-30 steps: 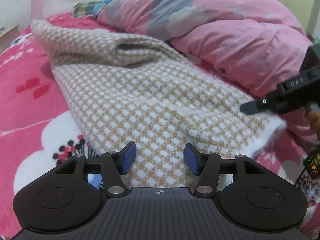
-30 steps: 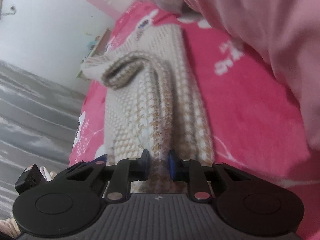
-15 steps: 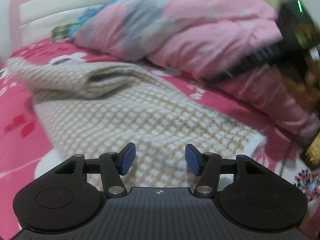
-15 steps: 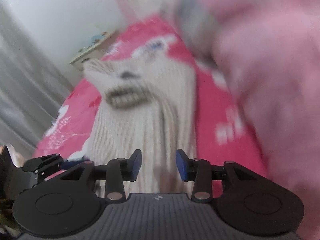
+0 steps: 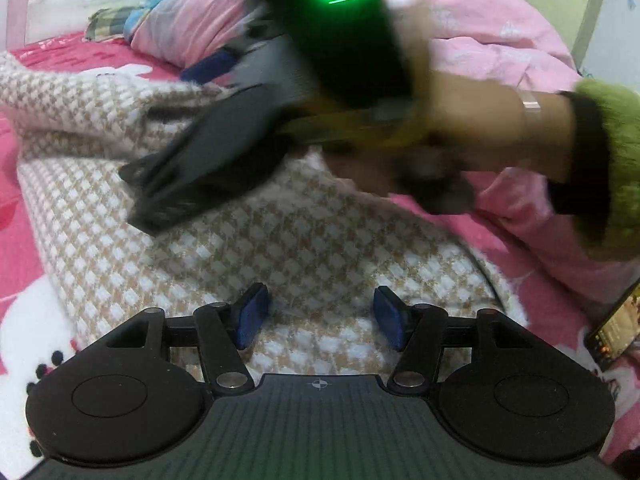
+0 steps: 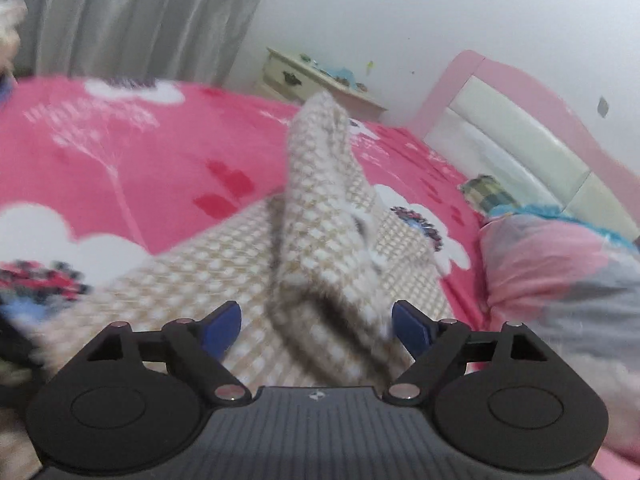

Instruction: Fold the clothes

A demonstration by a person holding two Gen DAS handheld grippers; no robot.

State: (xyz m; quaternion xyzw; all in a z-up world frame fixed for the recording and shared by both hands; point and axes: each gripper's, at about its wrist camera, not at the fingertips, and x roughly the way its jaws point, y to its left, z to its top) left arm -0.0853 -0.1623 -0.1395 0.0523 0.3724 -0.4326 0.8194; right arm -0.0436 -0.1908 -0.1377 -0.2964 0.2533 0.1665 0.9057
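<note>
Bedroom, pink floral bedsheet (image 6: 100, 152) | tan-and-white houndstooth knit sweater (image 5: 280, 248) lies mid-bed beside the pink duvet (image 5: 500, 60), one flap (image 6: 320, 208) doubled over | left gripper (image 5: 318, 316) and right gripper (image 6: 316, 330) both spread, pinching nothing | likely soft, light, floppy; best pinched at hem edge or corner.

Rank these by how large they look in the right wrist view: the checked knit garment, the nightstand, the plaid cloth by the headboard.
1. Checked knit garment, though it lies nearest the camera.
2. Nightstand, far off.
3. Plaid cloth, clearly smallest.
</note>
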